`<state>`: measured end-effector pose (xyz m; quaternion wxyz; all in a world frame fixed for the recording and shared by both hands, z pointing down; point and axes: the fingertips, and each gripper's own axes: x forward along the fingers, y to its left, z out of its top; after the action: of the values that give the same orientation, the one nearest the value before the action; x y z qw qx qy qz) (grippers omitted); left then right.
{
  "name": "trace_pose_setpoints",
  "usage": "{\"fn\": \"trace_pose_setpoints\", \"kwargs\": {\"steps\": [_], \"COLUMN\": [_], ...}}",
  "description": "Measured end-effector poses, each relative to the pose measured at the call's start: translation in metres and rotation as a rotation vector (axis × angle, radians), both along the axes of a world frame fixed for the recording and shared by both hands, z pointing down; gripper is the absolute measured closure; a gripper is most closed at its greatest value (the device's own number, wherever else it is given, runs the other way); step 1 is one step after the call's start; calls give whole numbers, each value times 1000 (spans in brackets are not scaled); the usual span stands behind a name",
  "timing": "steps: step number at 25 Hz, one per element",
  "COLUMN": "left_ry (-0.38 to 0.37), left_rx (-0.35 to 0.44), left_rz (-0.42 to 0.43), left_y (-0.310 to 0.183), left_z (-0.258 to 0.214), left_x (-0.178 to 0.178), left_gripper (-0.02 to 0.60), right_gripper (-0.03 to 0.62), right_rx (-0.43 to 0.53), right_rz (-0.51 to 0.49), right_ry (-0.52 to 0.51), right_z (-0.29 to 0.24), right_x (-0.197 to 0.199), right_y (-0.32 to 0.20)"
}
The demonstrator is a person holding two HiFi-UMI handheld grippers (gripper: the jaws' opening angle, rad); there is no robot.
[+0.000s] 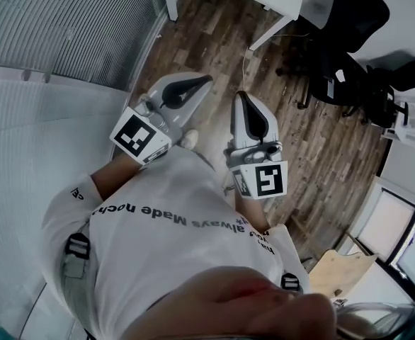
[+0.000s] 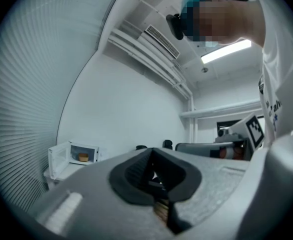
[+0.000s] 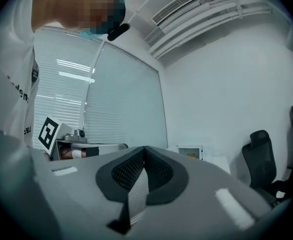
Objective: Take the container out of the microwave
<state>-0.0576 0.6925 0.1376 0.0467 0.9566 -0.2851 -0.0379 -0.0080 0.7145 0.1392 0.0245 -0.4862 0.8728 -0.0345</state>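
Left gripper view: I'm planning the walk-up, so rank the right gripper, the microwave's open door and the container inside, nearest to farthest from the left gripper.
1. Right gripper: alongside the left gripper, on the right.
2. Microwave door: far left, swung open.
3. Container: farther back, inside.

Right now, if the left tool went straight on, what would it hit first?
Nothing close. The left tool points level across open room; the two dark shapes low against the white wall probably come first, though depth is unclear. The open microwave sits left of that line.
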Motion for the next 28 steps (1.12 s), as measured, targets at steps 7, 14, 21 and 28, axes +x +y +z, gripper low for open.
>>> {"fn": "trace_pose_setpoints", "kwargs": {"steps": [7,14,21,28], "left_ry": [21,46,38,28], "left_rx": [6,5,3,-6], "left_rz": [-28,-45,-17,21], "left_y": [-111,-250,-342,-392], "left_z": [-6,-15,-18,-13], "left_x": [-28,-74,-82,-44], "left_gripper": [578,578,578,578], "right_gripper": [592,592,592,592], "right_rx": [15,26,24,9], "right_rz": [-17,-27,-11,28], "right_ry": [65,108,98,70], "right_z": [-10,-25,-29,-21], "right_x": [-27,-69,-81,-45], "right_y": [-113,-254,-341,-393]}}
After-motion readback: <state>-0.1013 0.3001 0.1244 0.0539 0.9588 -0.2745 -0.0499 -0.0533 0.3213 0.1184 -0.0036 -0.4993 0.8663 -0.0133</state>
